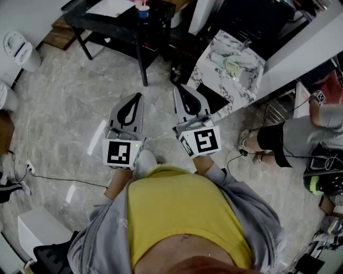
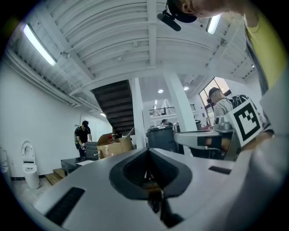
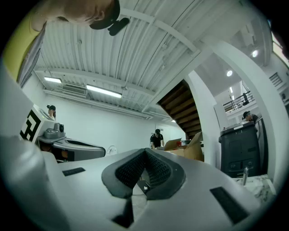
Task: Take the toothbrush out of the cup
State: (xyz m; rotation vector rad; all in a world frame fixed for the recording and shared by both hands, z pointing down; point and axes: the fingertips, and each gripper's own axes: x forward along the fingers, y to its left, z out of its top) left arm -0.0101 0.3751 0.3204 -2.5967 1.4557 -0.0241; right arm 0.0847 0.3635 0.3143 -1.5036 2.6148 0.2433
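Observation:
In the head view I hold both grippers level in front of my chest, over the grey stone floor. The left gripper (image 1: 140, 96) has its jaws together with nothing between them, as the left gripper view (image 2: 147, 151) also shows. Beside it, the right gripper (image 1: 176, 88) is shut and empty too, its tips meeting in the right gripper view (image 3: 144, 151). Far ahead on a black table (image 1: 107, 21) stands a small blue cup (image 1: 142, 10) with something pink sticking out of it. I cannot make out a toothbrush. Both grippers are well short of the cup.
A marble counter (image 1: 214, 59) with a pale small item (image 1: 231, 66) stands ahead to the right, close to the right gripper's tips. Another person (image 1: 289, 139) sits at the right. A white fixture (image 1: 19, 51) is at the far left, and a cable (image 1: 59, 179) lies on the floor.

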